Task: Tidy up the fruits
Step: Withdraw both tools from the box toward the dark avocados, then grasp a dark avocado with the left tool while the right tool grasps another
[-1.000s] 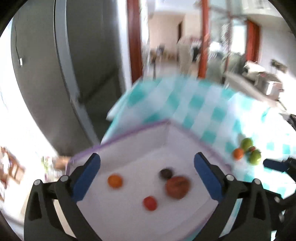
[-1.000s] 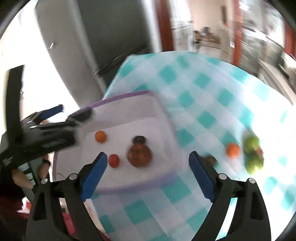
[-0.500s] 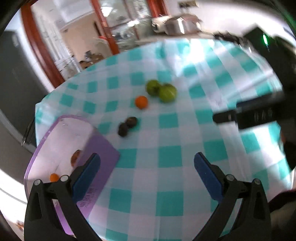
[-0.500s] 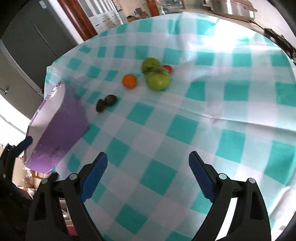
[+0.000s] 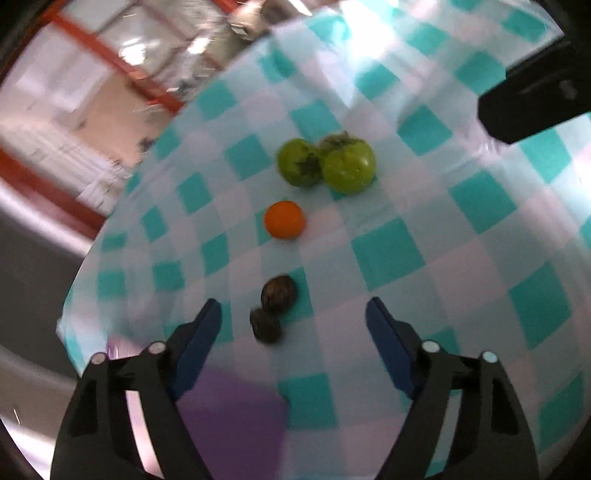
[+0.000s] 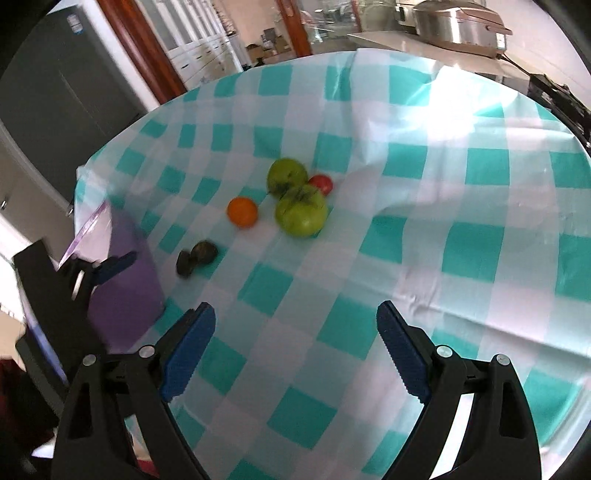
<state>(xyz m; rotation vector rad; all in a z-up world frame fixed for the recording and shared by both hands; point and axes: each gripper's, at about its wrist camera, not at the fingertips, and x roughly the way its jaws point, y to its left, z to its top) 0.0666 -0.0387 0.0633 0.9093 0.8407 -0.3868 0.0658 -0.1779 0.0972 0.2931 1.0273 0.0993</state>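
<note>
Teal-and-white checked cloth (image 6: 424, 236) covers the table, w/ a kitchen counter and a steel cooker (image 6: 458, 24) behind it, seen sharp only in the right wrist view; left wrist view is blurred at the edges. Right view also shows a small red fruit (image 6: 321, 183) tucked behind the two green fruits (image 6: 301, 216), touching them; in the left view that red one is hidden. Purple bin (image 6: 125, 291) shows its side wall and rim in the right view, at the cloth's left edge; left view catches only a corner of it under the near finger. Orange fruit (image 5: 284, 219) sits alone, near the green pair (image 5: 328, 162) but apart. Two dark fruits (image 5: 273, 308) touch each other, just ahead of the left gripper (image 5: 293, 317), roughly between its blue pads but beyond the tips; jaws have just been closing, nothing pressed between them yet, so released. Right gripper (image 6: 295, 325) hangs over bare cloth, jaws wide, holding nothing, all fruit well ahead of it. Left gripper's blue tip also appears in the right view, in front of the bin.
</note>
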